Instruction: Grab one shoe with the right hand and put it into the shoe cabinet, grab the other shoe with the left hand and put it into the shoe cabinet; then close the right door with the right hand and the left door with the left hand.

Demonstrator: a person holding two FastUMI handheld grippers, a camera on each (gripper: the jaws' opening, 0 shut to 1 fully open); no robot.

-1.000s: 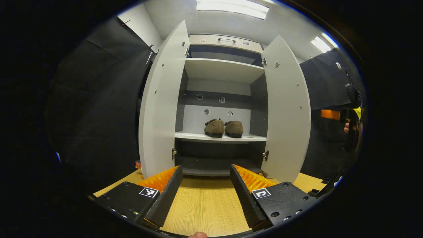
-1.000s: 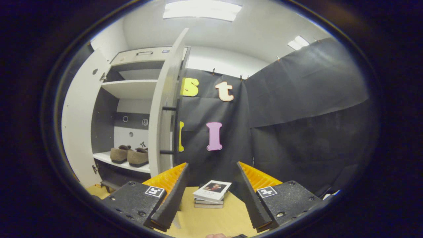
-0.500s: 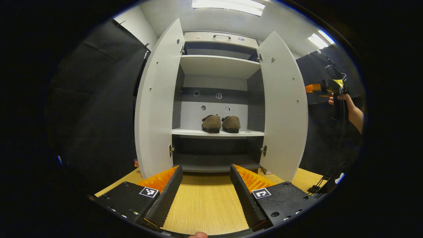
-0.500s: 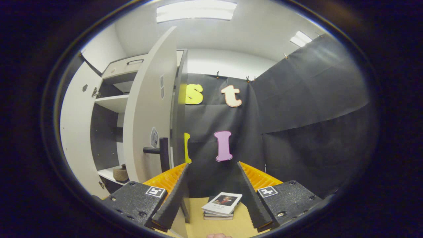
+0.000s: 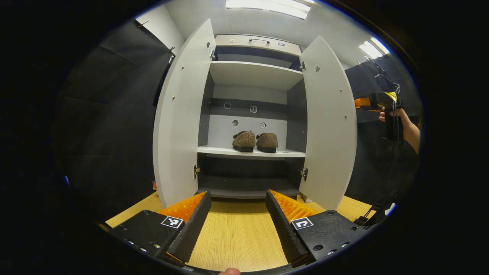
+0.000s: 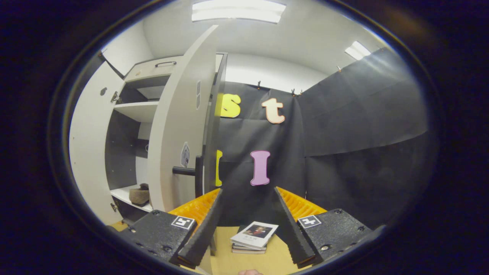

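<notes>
Two brown shoes [image 5: 255, 141] sat side by side on the middle shelf [image 5: 251, 152] of the shoe cabinet [image 5: 255, 49], well beyond the left claw [image 5: 238, 221], which hovered wide open and empty over the wooden desk [image 5: 237, 236], pointed at the gap between both open doors. The right claw [image 6: 247, 225], likewise spread wide and holding nothing, was raised level outside the right door [image 6: 177, 126], near its dark handle [image 6: 191, 172]. A person's hand [image 5: 404, 124] gripped that tool. A stack of books [image 6: 254, 236] lay on the desk beneath it.
</notes>
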